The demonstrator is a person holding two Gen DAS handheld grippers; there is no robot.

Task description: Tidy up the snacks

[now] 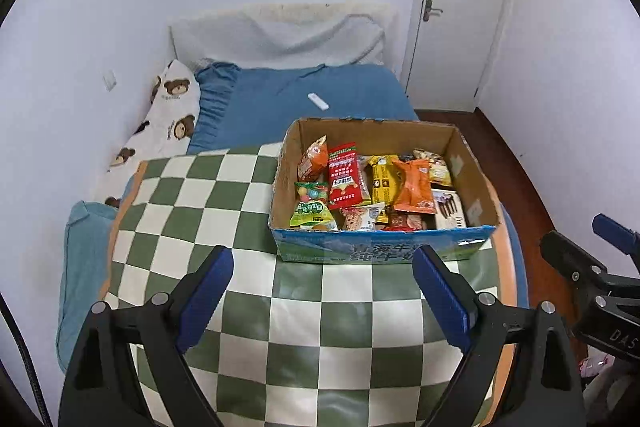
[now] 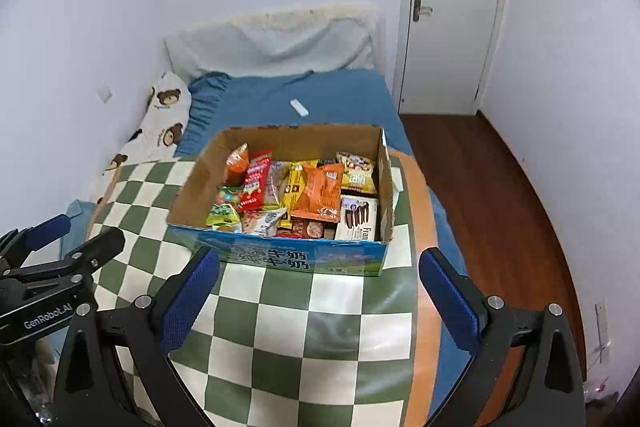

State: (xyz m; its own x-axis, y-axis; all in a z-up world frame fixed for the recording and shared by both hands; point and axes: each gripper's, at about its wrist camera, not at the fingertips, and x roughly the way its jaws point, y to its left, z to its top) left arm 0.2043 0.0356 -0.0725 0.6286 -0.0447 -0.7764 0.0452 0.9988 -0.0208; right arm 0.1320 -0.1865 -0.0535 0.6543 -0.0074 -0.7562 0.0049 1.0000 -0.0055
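I hold both grippers, left (image 1: 322, 293) and right (image 2: 318, 297), wide and empty; next, approach the snack box (image 2: 280, 259) squarely.

Both wrist cameras looked steeply down from above the bed's foot toward the door — each near the snack box (image 1: 384, 187), both sharing it, the left view (image 2: 316, 195) slightly nearer.

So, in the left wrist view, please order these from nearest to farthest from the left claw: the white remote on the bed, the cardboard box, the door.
1. Cardboard box: on the checkered cloth, just ahead of the left claw, slightly right.
2. White remote: on the blue sheet behind the box.
3. Door: far right, in the back wall.
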